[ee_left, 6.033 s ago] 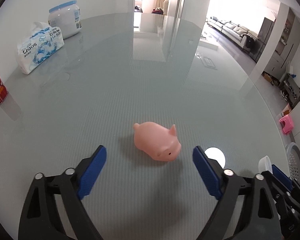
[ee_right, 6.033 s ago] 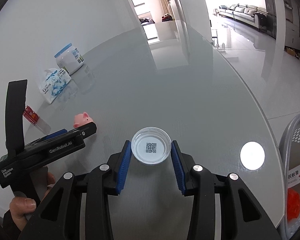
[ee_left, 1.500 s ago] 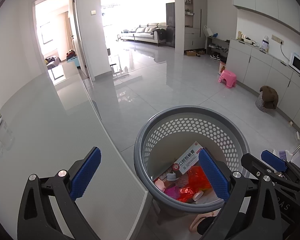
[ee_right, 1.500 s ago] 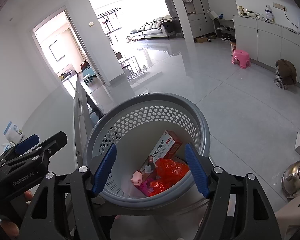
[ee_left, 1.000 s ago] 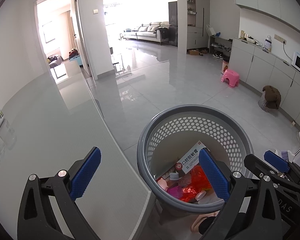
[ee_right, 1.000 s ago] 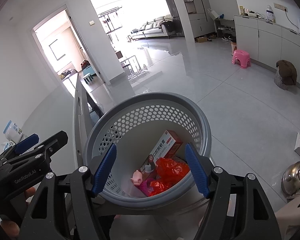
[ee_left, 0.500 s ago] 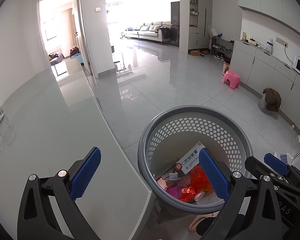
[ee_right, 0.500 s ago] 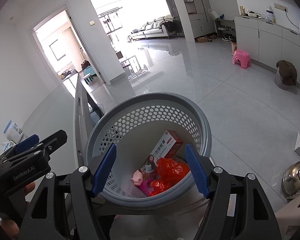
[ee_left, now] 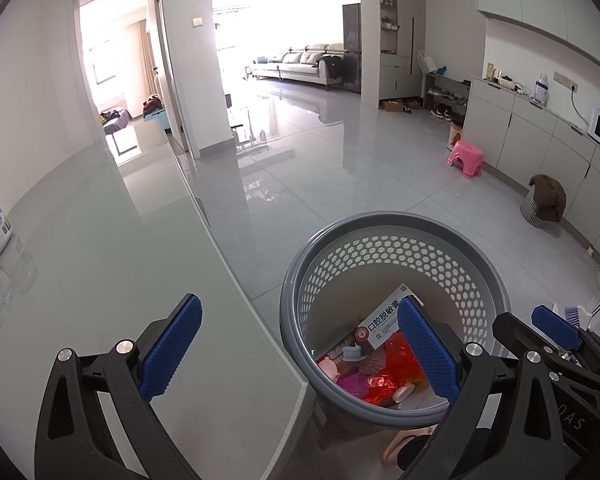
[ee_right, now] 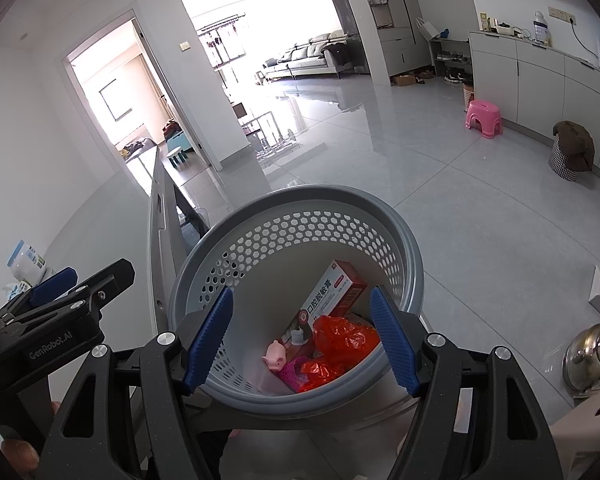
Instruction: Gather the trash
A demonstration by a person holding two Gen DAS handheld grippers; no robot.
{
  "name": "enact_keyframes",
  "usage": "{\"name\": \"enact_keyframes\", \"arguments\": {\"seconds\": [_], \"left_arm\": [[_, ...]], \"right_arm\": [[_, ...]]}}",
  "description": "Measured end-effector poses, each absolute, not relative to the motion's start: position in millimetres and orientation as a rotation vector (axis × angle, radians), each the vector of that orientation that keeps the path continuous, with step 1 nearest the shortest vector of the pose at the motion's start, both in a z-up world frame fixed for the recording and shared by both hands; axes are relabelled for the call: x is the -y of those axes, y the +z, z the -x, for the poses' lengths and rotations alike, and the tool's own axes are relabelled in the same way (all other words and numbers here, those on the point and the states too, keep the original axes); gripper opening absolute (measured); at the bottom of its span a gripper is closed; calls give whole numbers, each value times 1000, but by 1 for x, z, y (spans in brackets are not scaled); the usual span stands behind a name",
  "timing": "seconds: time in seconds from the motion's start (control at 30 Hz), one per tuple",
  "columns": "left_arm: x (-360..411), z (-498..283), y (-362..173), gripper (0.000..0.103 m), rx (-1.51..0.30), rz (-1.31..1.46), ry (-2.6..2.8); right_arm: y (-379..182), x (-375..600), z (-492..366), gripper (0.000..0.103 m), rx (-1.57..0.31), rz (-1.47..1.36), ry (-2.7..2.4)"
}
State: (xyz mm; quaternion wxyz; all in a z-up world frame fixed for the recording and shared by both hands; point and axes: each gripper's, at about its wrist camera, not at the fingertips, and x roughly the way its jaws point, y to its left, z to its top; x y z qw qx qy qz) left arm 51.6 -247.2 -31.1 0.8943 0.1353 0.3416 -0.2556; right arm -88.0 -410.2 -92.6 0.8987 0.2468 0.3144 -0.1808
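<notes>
While both of my grippers hang over the bin (ee_right: 404,248), neither has hold of anything. My right gripper (ee_right: 300,336) sits at the lower centre of its frame, jaws standing wide apart with only the bin's mouth between the blue pads. My left gripper (ee_left: 300,350) is likewise spread wide and empty; its left pad lies over the table (ee_left: 112,264) at lower left, its right pad over the bin's interior at lower right.

Bin: grey, perforated wall, standing on the floor just beside the table edge. Contents, seen in the right wrist view at lower centre: pink pig (ee_right: 275,354) near the bottom, red plastic bag (ee_right: 340,340) to its right, toothpaste box (ee_right: 332,296) leaning tilted against the inner wall above them. A small round lid (ee_left: 404,391) shows in the left wrist view, beside the red bag.
</notes>
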Motion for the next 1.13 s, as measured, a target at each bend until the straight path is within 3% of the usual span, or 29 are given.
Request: {"name": "enact_keyframes", "arguments": {"seconds": [1.13], "left_arm": [[250,-49,-36,97,-720,-282,-534]], "right_arm": [[-87,412,88,68,-643,-506,-371]]}}
